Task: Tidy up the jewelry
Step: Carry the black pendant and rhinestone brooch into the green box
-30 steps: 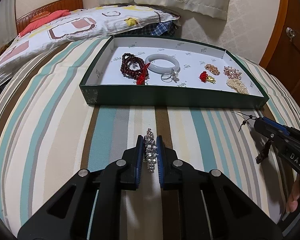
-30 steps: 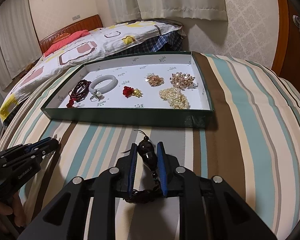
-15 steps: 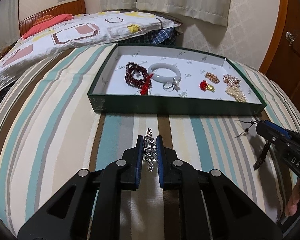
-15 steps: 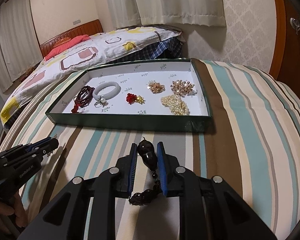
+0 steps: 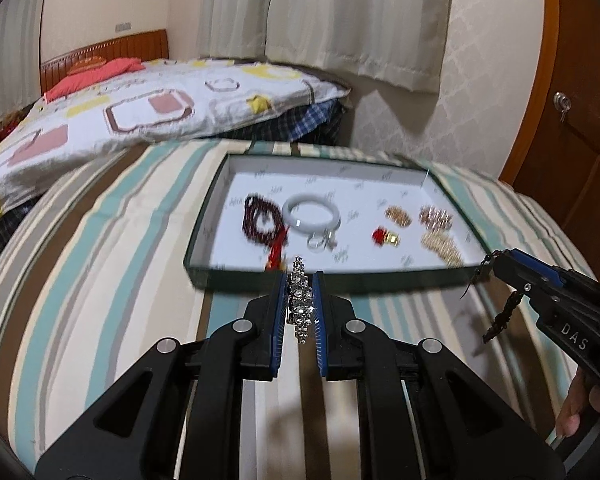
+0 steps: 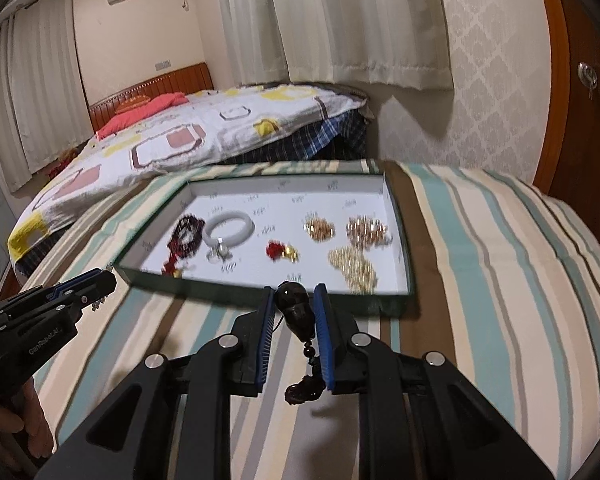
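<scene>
I have my left gripper [image 5: 299, 300] clamped on a rhinestone piece [image 5: 300, 300], which stands up between the blue pads just short of the near wall of the green tray [image 5: 340, 280], and my right gripper [image 6: 291, 312] clamped on a dark bead pendant [image 6: 294, 312] whose cord and smaller beads dangle below the pads, also just in front of that near wall. Both pieces hang above the striped bedcover [image 6: 480, 280], not on it. I judge the rhinestone piece light but linked and floppy, so only the pinched part is under control and the loose end could swing or snag on the tray wall; gripping it mid-length looks right. The pendant looks hard and glossy, likely to slip between flat pads, with a limp tail that will trail wherever I set it down. Inside the tray, from its left side to its right, I see dark red beads [image 5: 260, 222], a white bangle [image 5: 311, 212] with a ring [image 5: 320, 242] touching it, a red and gold piece [image 5: 384, 236], and three gold or pearl clusters [image 5: 436, 232]. All of these are blurred, so I cannot say what each cluster is or whether they touch.
</scene>
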`<state>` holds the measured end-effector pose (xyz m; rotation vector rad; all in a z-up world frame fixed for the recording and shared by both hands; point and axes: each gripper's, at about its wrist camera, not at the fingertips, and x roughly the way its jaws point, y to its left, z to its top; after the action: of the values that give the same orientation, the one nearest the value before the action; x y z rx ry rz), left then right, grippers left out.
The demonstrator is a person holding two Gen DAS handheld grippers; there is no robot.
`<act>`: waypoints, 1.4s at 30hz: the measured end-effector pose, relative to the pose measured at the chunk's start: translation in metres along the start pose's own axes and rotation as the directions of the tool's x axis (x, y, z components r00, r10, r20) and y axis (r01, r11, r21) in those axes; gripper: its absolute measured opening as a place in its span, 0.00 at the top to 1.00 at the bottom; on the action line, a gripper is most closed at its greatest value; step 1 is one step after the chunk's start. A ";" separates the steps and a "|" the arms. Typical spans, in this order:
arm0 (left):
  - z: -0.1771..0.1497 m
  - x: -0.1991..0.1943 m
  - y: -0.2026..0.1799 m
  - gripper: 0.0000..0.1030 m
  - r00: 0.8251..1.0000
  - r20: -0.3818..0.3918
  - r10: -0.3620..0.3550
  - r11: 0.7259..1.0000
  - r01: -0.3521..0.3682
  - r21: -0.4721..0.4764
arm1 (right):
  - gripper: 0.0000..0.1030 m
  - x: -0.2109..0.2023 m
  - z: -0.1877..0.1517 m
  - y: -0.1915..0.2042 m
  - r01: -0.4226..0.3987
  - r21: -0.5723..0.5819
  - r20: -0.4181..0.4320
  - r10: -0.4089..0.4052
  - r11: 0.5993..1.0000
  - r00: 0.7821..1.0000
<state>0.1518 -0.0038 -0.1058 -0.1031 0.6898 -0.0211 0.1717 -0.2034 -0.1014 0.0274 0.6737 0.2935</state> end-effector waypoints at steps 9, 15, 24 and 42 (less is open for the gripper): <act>0.043 0.000 -0.012 0.87 0.996 0.087 -0.019 1.000 0.017 0.016 | 0.80 -0.001 0.043 -0.001 0.001 -0.014 0.092 0.000 1.000 0.996; 0.073 0.011 -0.024 0.87 0.991 0.135 -0.024 0.999 0.019 0.039 | 0.80 0.010 0.069 -0.006 0.007 -0.021 0.136 -0.004 1.000 0.991; 0.109 0.043 -0.039 0.87 0.986 0.165 -0.032 0.998 0.024 0.050 | 0.80 0.033 0.101 -0.013 0.007 -0.032 0.182 -0.001 0.999 0.983; 0.125 0.167 -0.066 0.87 1.000 -0.015 0.003 0.996 -0.001 0.093 | 0.80 0.136 0.112 -0.046 0.014 0.016 0.040 -0.015 1.000 0.999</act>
<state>0.3610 -0.0676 -0.1085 -0.0134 0.7030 -0.0521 0.3537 -0.2026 -0.1024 0.0433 0.6357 0.2731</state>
